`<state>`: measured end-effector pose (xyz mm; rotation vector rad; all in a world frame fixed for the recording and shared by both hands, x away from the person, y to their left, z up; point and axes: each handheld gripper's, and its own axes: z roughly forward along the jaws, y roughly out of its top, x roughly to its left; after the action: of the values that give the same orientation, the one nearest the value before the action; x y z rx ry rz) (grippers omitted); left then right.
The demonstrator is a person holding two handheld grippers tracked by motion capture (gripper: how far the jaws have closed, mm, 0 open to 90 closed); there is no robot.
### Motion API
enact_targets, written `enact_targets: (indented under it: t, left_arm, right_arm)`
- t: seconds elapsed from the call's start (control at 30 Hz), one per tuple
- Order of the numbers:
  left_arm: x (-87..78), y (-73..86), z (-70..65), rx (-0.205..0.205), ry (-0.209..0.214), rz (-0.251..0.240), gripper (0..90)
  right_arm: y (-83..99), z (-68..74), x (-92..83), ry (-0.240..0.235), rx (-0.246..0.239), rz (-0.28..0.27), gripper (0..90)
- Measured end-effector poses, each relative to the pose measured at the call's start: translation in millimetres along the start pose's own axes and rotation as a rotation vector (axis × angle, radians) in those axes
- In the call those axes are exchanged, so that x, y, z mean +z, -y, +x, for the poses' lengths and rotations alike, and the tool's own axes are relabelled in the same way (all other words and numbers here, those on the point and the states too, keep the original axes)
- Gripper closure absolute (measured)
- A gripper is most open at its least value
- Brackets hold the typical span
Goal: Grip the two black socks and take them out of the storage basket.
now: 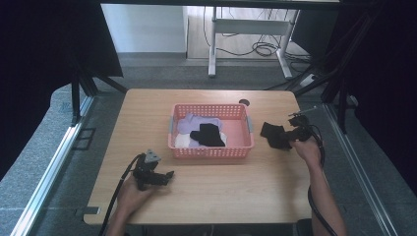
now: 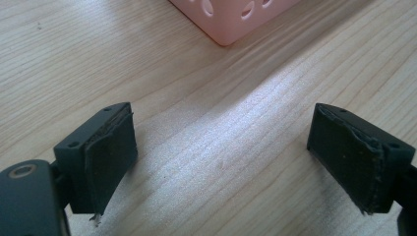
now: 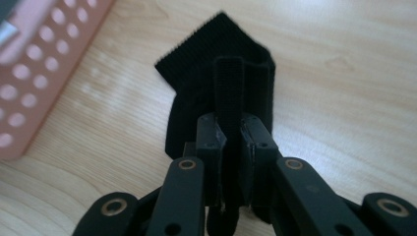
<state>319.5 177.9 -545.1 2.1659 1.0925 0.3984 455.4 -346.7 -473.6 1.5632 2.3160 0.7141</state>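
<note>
A black sock (image 1: 273, 133) lies on the wooden table just right of the pink basket (image 1: 211, 153). My right gripper (image 1: 290, 133) is low over the sock's right end. In the right gripper view its jaws pinch a raised fold of that black sock (image 3: 206, 64), so the right gripper (image 3: 233, 132) is shut on it. My left gripper (image 1: 169, 174) rests near the table's front left, with wide open jaws. In the left gripper view only bare wood lies between the jaws of the left gripper (image 2: 223, 157), and a basket corner (image 2: 236, 19) is ahead.
Inside the basket lie a lavender cloth (image 1: 189, 123), a black sock (image 1: 209, 135) and something white (image 1: 182, 141). A dark round hole (image 1: 244, 102) sits near the table's far edge. The basket wall (image 3: 29, 73) stands left of the held sock. Bare wood stretches along the table front.
</note>
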Motion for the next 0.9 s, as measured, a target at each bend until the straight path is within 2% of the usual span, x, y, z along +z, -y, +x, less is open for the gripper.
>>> enact_targets:
  t: [0.17, 0.23, 0.27, 0.43, 0.63, 0.7, 0.77, 0.9]
  left_arm:
    - [0.0, 0.0, 0.0, 0.000, 0.000, 0.000, 11.0]
    - [0.0, 0.0, 0.0, -0.001, 0.000, 0.000, 11.0]
    - [0.0, 0.0, -0.1, -0.002, 0.000, 0.000, 11.0]
    - [-0.1, 0.0, -0.1, -0.002, 0.000, 0.001, 11.0]
    - [-0.1, 0.0, 0.0, -0.001, 0.000, 0.001, 11.0]
    - [-0.3, 0.0, 0.2, 0.003, 0.000, 0.005, 11.0]
    - [-0.3, 0.0, 0.2, 0.003, 0.000, 0.005, 11.0]
    - [-0.3, 0.0, 0.2, 0.003, 0.000, 0.005, 11.0]
  right_arm:
    - [4.6, -2.5, 1.7, -0.002, 0.012, 0.008, 73.9]
    - [3.0, -2.3, -2.7, -0.005, 0.011, -0.001, 70.0]
    - [0.0, -1.4, -9.5, -0.004, 0.011, -0.017, 65.4]
    - [-5.3, 2.3, -21.7, -0.011, -0.003, -0.051, 58.5]
    - [-16.1, 12.9, -36.3, -0.035, -0.032, -0.079, 46.8]
    - [-21.0, 18.6, -40.9, -0.034, -0.051, -0.093, 43.6]
    - [-30.4, 28.5, -47.4, -0.054, -0.076, -0.111, 39.5]
    - [-38.5, 37.5, -50.5, -0.070, -0.099, -0.122, 36.3]
